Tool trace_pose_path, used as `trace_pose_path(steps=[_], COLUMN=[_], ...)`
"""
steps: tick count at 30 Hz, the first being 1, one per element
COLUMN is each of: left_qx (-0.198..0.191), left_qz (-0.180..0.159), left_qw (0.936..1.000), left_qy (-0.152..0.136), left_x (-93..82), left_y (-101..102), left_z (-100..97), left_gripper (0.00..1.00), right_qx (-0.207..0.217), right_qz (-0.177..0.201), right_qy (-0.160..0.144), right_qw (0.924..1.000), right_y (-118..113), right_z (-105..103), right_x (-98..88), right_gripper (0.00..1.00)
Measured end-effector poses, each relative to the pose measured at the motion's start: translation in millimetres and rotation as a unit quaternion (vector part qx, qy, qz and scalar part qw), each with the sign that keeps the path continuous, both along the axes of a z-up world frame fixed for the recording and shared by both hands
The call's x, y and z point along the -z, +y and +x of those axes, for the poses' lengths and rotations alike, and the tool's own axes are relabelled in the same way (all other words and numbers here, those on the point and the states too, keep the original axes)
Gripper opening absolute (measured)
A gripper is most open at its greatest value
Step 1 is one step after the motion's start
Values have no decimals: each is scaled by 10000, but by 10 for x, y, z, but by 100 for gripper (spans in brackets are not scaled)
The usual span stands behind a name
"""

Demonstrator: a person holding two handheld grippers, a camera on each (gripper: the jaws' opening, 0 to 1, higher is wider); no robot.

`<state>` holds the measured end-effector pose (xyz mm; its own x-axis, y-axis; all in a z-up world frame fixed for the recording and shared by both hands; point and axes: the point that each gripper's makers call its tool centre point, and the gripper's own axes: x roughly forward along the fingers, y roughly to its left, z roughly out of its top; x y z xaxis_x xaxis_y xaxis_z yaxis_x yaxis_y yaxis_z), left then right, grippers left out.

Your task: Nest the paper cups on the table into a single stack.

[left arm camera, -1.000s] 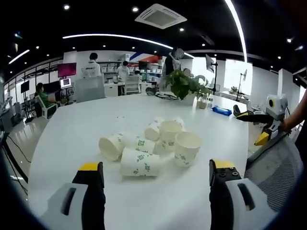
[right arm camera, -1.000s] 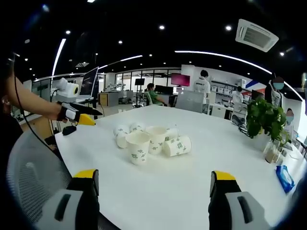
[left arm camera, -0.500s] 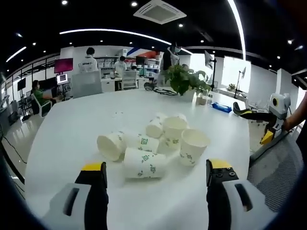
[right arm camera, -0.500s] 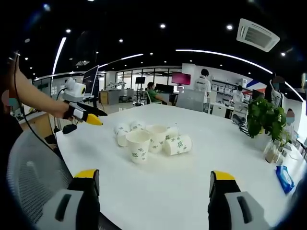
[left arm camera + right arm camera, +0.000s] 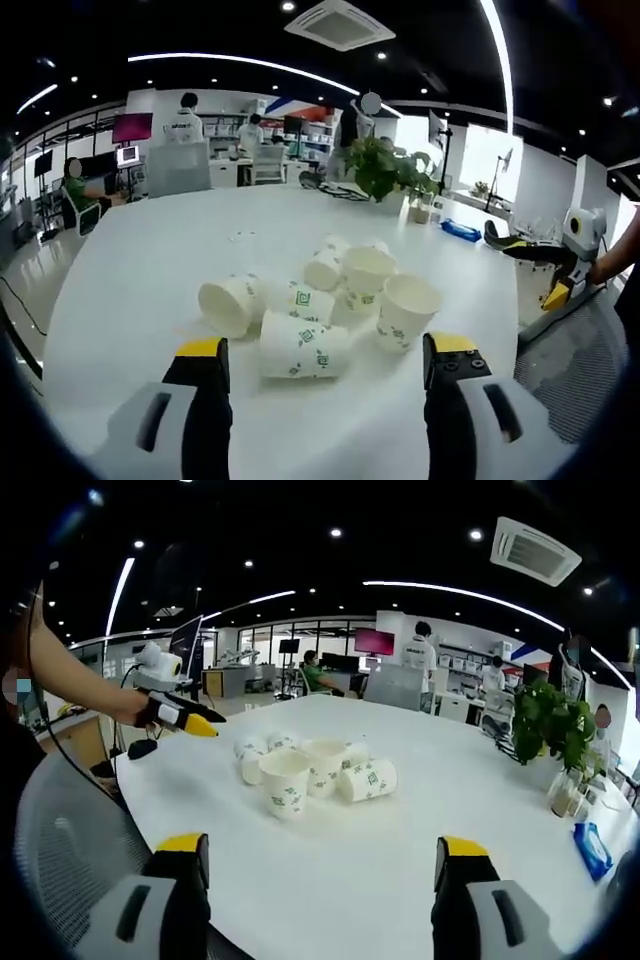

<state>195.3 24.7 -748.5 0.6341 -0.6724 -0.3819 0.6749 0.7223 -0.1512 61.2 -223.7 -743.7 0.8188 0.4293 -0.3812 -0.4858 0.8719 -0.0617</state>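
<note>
Over the last second the left gripper (image 5: 320,375) has been brought closer to the cluster of paper cups (image 5: 325,300), so that the lying cup (image 5: 300,347) nearest it now sits just beyond its wide-open, empty jaws. This is judged to be an approach before any first grasp; no cup has been nested yet. The right gripper (image 5: 320,870) is held back from the white table (image 5: 400,830), its jaws also spread wide and empty. The cups lie bunched near the table's near edge: two upright, several on their sides, touching one another. A potted plant (image 5: 385,170) and a blue pack (image 5: 462,231) stand at the far side, well apart. The crowding of the cups may hinder a clean single pick.
</note>
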Motion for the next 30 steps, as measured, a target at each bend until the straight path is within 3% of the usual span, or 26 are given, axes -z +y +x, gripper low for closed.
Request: trace_pose_path(steps=[8, 18, 30], left_qx=[116, 410, 596], left_qz=[9, -104, 12], left_qw=[9999, 9991, 9980], left_qy=[47, -94, -204], left_x=[13, -145, -145], left_y=[-62, -334, -671], left_z=[25, -6, 2], left_gripper=[76, 71, 60], right_qx=[15, 47, 99], right_qz=[-27, -28, 1], right_qy=[26, 51, 13], right_qw=[10000, 10000, 10000], right_y=[-7, -14, -35], right_z=[1, -4, -3], right_x=[13, 17, -1], right_gripper=[93, 91, 89])
